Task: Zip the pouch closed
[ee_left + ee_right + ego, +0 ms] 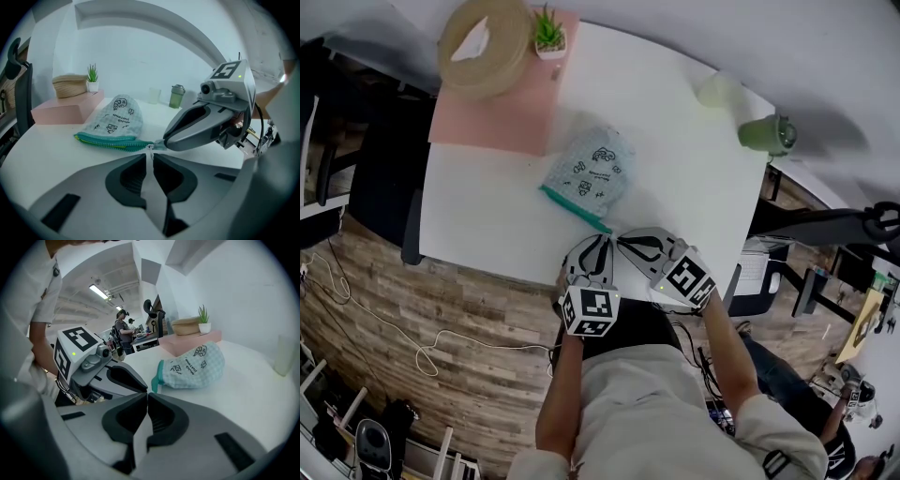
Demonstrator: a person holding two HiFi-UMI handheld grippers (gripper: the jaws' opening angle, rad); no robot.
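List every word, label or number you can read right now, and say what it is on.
Print on the pouch: small dark lettering among cartoon drawings, too small to read.
Faces of the left marker cube and the right marker cube: black-and-white square patterns only, no words.
Side of the green container: no label visible.
Nothing legible in any view.

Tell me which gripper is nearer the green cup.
Right. The right gripper, at the pouch, lies toward the green cup; the left gripper is beside it, farther off.
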